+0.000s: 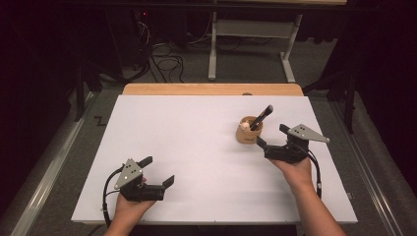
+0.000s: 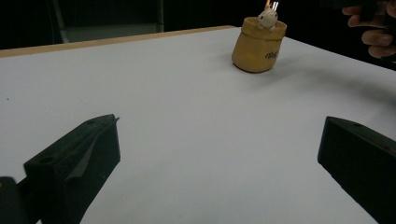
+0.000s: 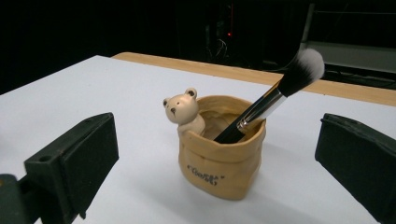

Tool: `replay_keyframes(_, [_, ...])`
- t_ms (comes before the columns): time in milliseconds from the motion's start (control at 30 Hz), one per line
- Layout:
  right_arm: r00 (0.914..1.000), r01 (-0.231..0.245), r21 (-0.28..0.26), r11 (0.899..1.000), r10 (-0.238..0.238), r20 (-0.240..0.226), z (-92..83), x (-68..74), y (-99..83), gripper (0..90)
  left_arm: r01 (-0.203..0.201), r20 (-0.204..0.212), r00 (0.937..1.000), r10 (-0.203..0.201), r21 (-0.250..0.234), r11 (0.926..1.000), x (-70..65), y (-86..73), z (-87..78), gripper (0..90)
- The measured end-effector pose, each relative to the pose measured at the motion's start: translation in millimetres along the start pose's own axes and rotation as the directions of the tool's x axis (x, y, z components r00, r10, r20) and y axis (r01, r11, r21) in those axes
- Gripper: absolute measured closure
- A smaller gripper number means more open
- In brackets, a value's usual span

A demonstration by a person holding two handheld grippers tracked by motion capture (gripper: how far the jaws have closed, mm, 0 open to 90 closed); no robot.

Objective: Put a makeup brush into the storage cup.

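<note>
Saw tan sack-shaped holder [image 1: 249, 132] upright on white worktop [image 1: 196, 147], right of centre, toward the far edge. Carried a small bear figure [image 3: 183, 110] on its rim and a makeup brush [image 3: 273, 101] leaning inside — bristles up, tilted away. Found right hand-held gripper [image 1: 272, 135] just beside holder, jaws spread wide, gripping nothing. Left hand-held gripper [image 1: 158, 171] near front-left corner, well apart from holder — jaws wide too, nothing between them. Lettering on holder front [image 3: 204, 177] too small to read, probably a logo.
</note>
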State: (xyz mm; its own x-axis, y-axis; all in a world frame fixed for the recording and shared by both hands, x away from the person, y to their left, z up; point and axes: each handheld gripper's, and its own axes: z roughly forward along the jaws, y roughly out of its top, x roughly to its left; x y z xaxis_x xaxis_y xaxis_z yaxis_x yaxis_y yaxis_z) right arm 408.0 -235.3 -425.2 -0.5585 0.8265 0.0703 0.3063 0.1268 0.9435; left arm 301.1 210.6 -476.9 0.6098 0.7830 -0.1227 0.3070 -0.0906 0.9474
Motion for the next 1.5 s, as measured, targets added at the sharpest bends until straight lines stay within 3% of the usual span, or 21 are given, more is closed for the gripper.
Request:
replay_keyframes(500, [0.9991, 0.03, -0.019, 0.999, -0.03, -0.028, -42.8, 5.5, -17.3, 0.2, 0.005, -0.006, 1.0, -0.005, -0.003, 1.0, -0.9, 0.2, -0.8, 0.2])
replay_keyframes(967, [0.9987, 0.042, -0.053, 0.998, -0.044, -0.026, -82.0, 6.5, -37.1, 0.2, 0.001, -0.002, 1.0, -0.001, 0.001, 1.0, -7.1, 0.5, -0.1, 0.2])
replay_keyframes(1200, [0.9977, 0.065, -0.036, 0.997, -0.066, -0.017, -88.6, 3.4, -57.1, 0.2, -0.008, -0.001, 1.0, 0.008, 0.003, 1.0, -9.8, 1.3, 1.4, 0.2])
replay_keyframes(1500, [0.9981, 0.059, -0.055, 0.997, -0.06, -0.012, -89.7, 4.4, -56.3, 0.2, 0.004, -0.008, 1.0, -0.004, -0.009, 1.0, -5.7, 2.0, -2.5, 0.2])
